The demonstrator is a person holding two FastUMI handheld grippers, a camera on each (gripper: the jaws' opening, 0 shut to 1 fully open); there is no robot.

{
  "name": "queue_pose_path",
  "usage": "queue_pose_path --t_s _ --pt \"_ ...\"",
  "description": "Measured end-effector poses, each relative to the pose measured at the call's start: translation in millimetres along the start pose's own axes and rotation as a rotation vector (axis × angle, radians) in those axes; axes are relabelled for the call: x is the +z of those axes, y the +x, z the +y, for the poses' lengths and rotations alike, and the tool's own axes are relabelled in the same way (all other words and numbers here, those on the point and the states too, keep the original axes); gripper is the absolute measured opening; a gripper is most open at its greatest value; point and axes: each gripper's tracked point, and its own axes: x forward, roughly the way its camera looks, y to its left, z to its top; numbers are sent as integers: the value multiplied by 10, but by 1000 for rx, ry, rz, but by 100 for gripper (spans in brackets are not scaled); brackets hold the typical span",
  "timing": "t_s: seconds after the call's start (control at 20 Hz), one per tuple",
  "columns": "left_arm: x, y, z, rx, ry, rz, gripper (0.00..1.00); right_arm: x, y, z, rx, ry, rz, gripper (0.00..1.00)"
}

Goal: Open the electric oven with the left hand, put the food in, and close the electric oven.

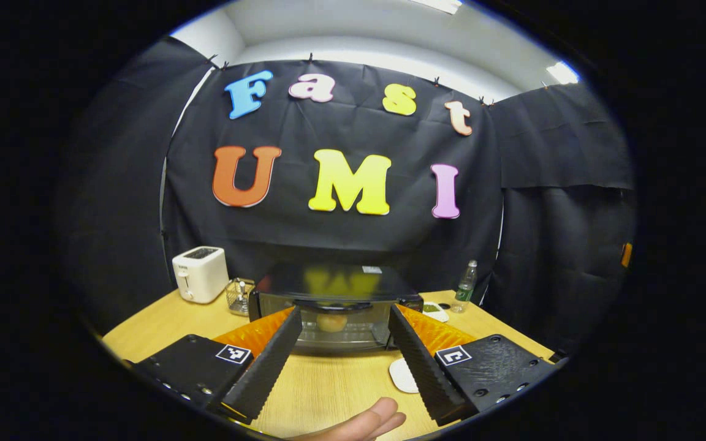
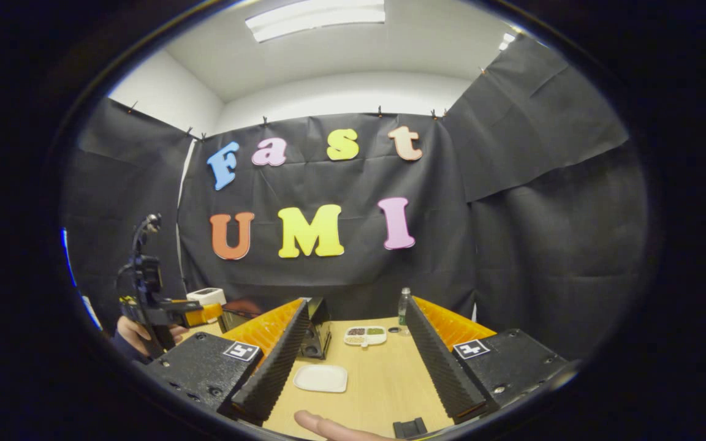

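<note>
Where the wooden table (image 1: 328, 392) meets the bottom edge of the left gripper view, the fingertips of a bare hand (image 1: 362, 422) reach in, palm up, just in front of the left gripper (image 1: 344, 358), whose two black ribbed fingers are spread wide apart with nothing between them. Between those fingers, farther back on the table, sits the electric oven (image 1: 334, 306), black with a glass door that is shut; a pale round piece of food (image 1: 331, 321) shows through the glass inside it. Just to the right of the oven's front lies a small white plate (image 1: 402, 375), partly hidden by the right finger. Left of the oven stand a small wire basket (image 1: 239, 296) and, beyond it, a white toaster (image 1: 200, 274). Right of the oven are a divided dish (image 1: 436, 311) and a clear bottle (image 1: 466, 286) with a green label.

From the right gripper view, the right gripper (image 2: 353, 361) is likewise wide open and empty, held above the table with the white plate (image 2: 320, 378) between its fingers. The oven's side (image 2: 316, 334) shows behind its left finger, and the left gripper (image 2: 163, 309), held by a hand, is left of the oven
</note>
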Motion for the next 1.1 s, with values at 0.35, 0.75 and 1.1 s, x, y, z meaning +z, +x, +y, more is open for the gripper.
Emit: queue_pose_path --t_s 0.35,0.75,1.1 --pt "558 -704 -198 44 101 -77 94 42 -44 40 20 35 -33 96" --pt "516 -1263 -265 74 97 -101 94 1 -106 132 46 7 -48 96" --pt "469 -1591 -343 86 133 -83 94 31 -137 195 40 -15 -65 96"
